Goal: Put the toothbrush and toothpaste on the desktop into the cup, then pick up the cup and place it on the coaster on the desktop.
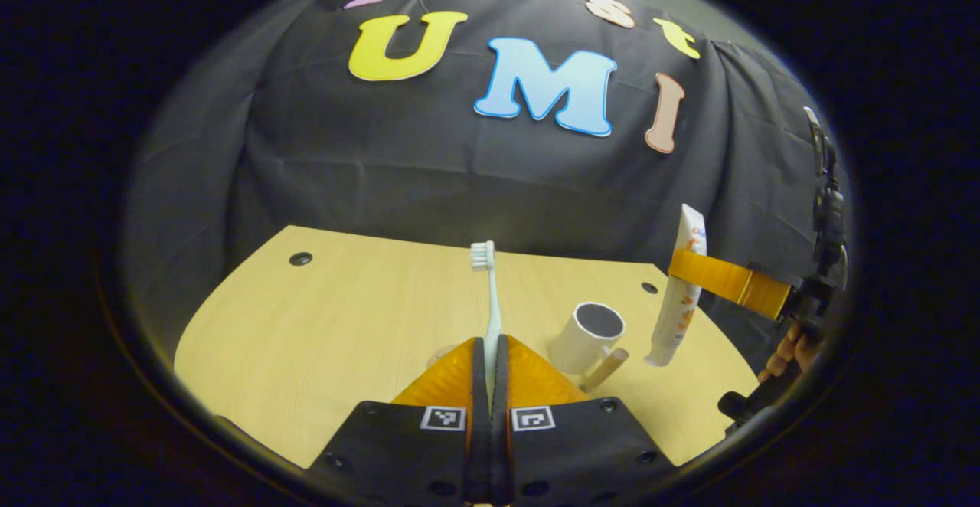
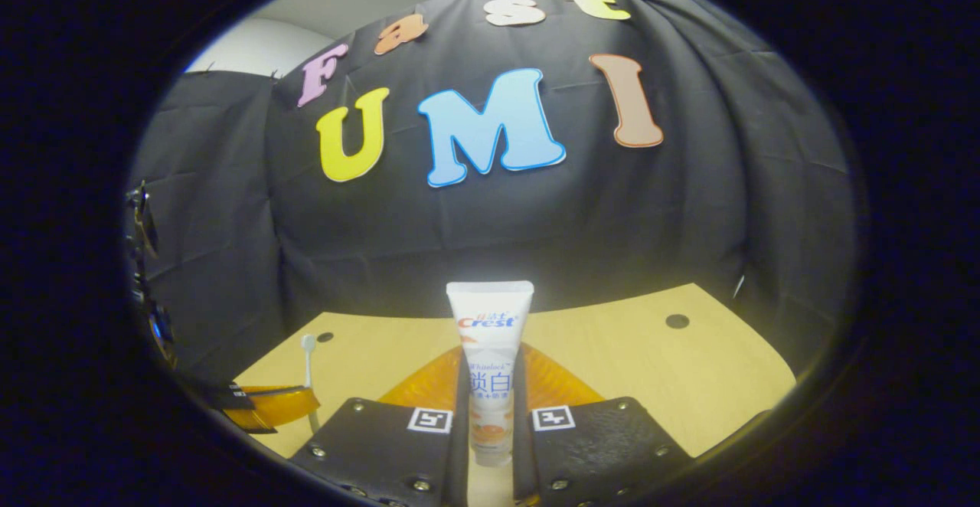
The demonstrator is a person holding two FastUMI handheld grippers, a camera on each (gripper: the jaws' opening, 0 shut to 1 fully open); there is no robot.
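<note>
Toothbrush [image 1: 490, 292] up in your left gripper [image 1: 490, 384], pinched low on the handle between both fingers, bristle head on top. Long axis runs straight along the gripper, pointing away from you and upward, head facing left as the left gripper view has it. It looks light and stiff, a thin plastic stick; held this low it could pivot in the pinch if the head knocks the cup rim, so go in gently.

Toothpaste [image 2: 490, 369] sits in your right gripper [image 2: 490, 430], both fingers pressing on the lower body of the tube. In the left gripper view you see that same tube [image 1: 677, 292] hanging off to the right, near upright and slightly tilted, flat crimped end up, cap end down, clear above the surface [image 1: 321, 338]. Expect a soft tube: it gives under squeeze and the skin is probably slick, so keep the hold on the firmer part near the cap.

Cup [image 1: 588, 337] stands on the surface between the two grippers, mouth open and tipped toward the left gripper view, handle toward you. It is likely the heaviest thing here, rigid, and breakable if ceramic. Something round peeks out just left of your left gripper; whether that is the coaster, you cannot tell.
</note>
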